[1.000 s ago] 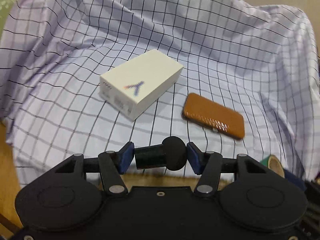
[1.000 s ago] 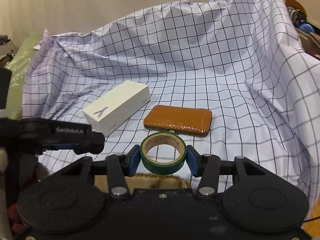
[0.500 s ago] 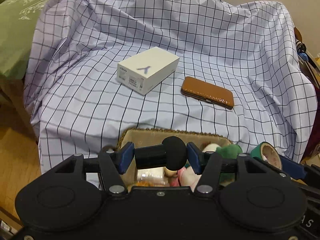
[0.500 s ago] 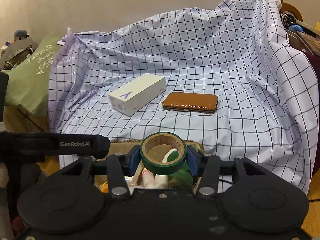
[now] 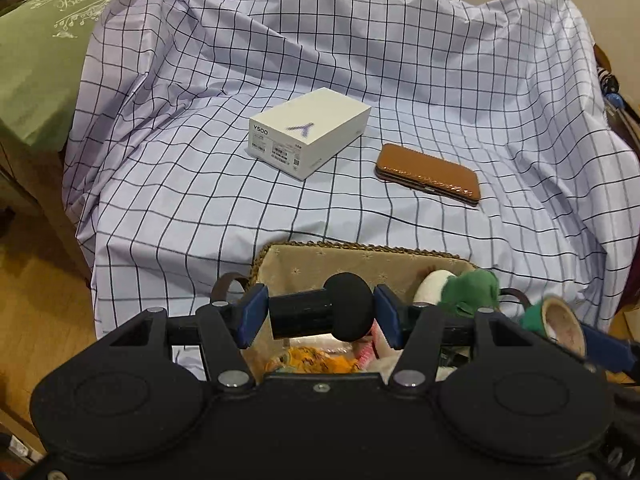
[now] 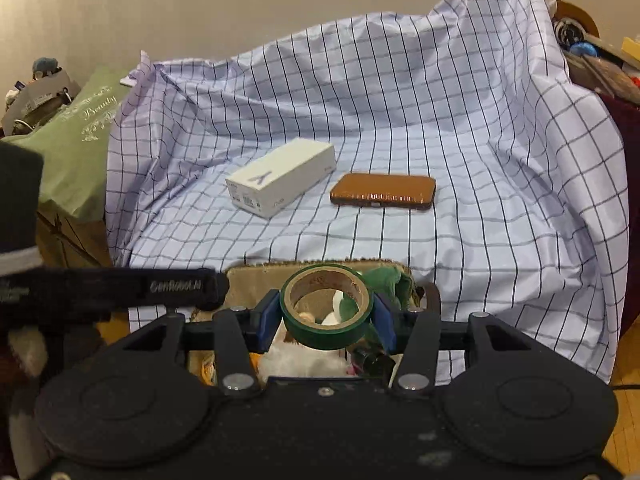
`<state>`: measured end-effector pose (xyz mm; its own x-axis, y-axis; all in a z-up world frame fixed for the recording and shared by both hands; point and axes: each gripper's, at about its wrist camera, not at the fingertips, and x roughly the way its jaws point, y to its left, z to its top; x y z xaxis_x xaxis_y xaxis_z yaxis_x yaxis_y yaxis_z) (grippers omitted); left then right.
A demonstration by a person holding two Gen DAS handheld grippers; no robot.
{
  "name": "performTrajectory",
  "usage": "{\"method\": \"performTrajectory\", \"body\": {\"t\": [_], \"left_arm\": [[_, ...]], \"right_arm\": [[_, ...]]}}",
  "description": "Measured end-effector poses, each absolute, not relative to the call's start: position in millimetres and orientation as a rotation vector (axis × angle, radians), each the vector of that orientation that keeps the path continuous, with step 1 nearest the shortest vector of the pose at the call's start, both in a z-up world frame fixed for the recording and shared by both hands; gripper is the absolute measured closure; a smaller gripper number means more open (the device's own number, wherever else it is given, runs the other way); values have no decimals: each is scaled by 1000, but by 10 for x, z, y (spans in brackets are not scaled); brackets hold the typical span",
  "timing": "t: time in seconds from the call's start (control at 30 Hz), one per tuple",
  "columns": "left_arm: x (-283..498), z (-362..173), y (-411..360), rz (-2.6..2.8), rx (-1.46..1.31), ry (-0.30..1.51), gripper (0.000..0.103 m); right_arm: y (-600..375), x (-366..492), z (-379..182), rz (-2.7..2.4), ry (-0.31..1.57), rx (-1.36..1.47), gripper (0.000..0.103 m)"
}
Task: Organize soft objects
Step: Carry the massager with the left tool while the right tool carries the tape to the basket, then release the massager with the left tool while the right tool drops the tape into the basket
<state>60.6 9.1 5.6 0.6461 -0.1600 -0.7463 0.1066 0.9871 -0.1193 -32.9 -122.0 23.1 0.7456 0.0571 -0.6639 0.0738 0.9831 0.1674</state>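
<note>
Where the lilac cloth with the dark grid (image 5: 400, 80) drapes over the seat, it fills most of both my views, creased at the back and hanging down the front. To its left lies a green cushion with pale script (image 5: 36, 48). Below the cloth's front edge I see the woven basket with beige fabric lining (image 5: 360, 258), holding soft items: a green plush piece (image 5: 472, 286), something white and furry (image 6: 300, 364), orange and pink scraps I cannot identify.

On the cloth, the white rectangular cardboard box with a purple Y mark (image 5: 310, 132) lies flat, and just beside it on the right, apart from it, the flat brown leather case (image 5: 428, 178).

My left gripper (image 5: 316, 316) is over the basket, its blue pads (image 5: 250, 316) pressed on the two ends of a small black dumbbell-shaped piece with a rounded foam head (image 5: 320, 312), held crosswise.

My right gripper (image 6: 325, 320) is also above the basket, closed narrowly on the green roll of tape with a brown cardboard core (image 6: 326, 304); pads touch both sides of the roll, its hole tilted up toward the camera. In the left view the same roll shows at the right edge, blurred.
</note>
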Motion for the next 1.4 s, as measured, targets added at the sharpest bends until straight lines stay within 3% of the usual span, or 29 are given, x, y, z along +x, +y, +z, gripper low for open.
{"method": "performTrajectory", "body": {"t": [0.73, 0.87, 1.23, 1.4], "left_arm": [[822, -206, 75, -97, -40, 925, 48], [808, -201, 81, -99, -43, 919, 40], [665, -169, 135, -76, -37, 911, 38], [572, -147, 150, -64, -6, 899, 29]], "right_arm": [[-1239, -273, 137, 1, 780, 202, 55], [-1237, -253, 116, 6, 792, 207, 55], [-1228, -180, 102, 4, 787, 185, 55], [-1225, -75, 127, -8, 772, 168, 55]]}}
